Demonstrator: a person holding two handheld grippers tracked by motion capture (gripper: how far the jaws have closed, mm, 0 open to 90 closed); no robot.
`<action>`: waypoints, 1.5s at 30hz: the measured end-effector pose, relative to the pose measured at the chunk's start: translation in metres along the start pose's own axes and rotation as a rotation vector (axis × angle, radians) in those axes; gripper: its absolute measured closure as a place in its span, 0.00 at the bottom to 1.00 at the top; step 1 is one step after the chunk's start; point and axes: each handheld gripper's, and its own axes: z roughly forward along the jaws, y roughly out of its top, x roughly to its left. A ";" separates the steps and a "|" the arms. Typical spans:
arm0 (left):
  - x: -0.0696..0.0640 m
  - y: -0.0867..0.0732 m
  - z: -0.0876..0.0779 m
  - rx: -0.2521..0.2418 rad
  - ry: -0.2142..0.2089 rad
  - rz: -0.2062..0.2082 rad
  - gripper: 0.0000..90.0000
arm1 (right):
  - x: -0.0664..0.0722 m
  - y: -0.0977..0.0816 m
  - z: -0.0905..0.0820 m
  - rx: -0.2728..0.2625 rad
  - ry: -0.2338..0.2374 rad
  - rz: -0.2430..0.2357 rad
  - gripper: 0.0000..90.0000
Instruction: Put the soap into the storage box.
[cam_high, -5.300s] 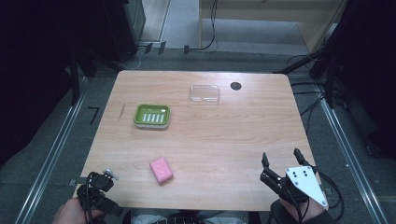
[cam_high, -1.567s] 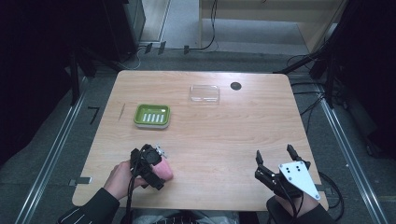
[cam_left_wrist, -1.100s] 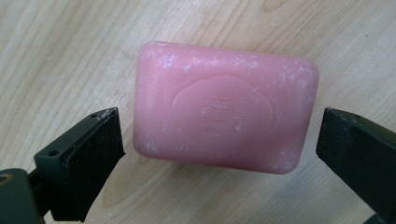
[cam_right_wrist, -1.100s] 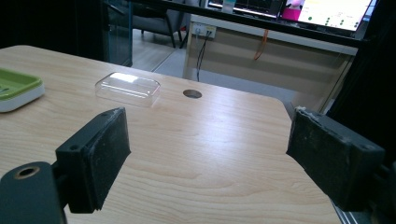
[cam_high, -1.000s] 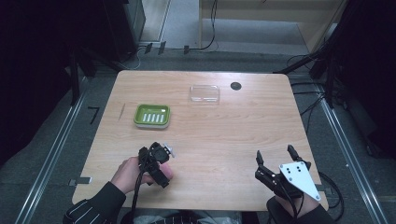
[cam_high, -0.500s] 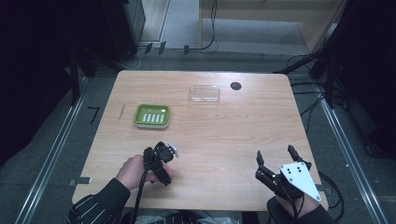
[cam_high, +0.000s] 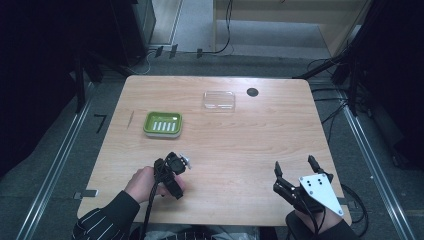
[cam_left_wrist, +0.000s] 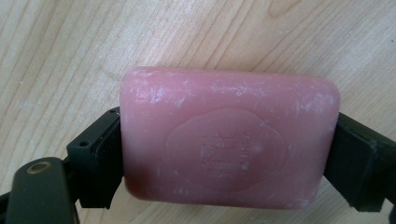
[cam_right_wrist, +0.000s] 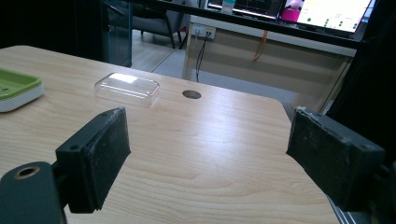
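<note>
The left claw (cam_left_wrist: 229, 154) is closed on a pink bar of soap (cam_left_wrist: 229, 140). The bar is pressed between the two black jaws on its short ends, and an embossed oval stamp is seen on its top face. Light wood grain of the surface (cam_left_wrist: 70, 51) is seen around and under the bar; it cannot be told whether the bar is touching the wood or is lifted a little.

In the high view, the left claw (cam_high: 172, 172) is found near the near edge of the surface (cam_high: 240, 135), left of the middle, and it is held by a hand (cam_high: 142, 182) coming out of a striped sleeve (cam_high: 102, 225). The soap is mostly hidden there under the claw.

The right claw (cam_high: 292, 172) is held wide open at the near right corner, with nothing between its jaws. A grey three-cornered plate (cam_high: 320, 192) is carried on top of it.

Farther away, a green soap dish (cam_high: 163, 124) with white slots is placed on the left half of the surface, well apart from the soap. A clear plastic lid (cam_high: 219, 100) is laid near the far edge, and a small dark round hole (cam_high: 252, 92) is seen just beside it on the right.
</note>
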 end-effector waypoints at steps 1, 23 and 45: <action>0.000 0.000 0.000 0.003 -0.003 -0.003 0.14 | 0.000 0.000 0.000 0.000 -0.001 0.004 0.14; 0.003 -0.004 -0.005 -0.039 -0.010 -0.018 0.15 | 0.000 0.000 0.000 0.000 -0.001 0.004 0.14; 0.032 -0.009 -0.023 -0.099 0.010 -0.130 0.15 | 0.000 0.000 0.000 0.002 -0.001 0.001 0.14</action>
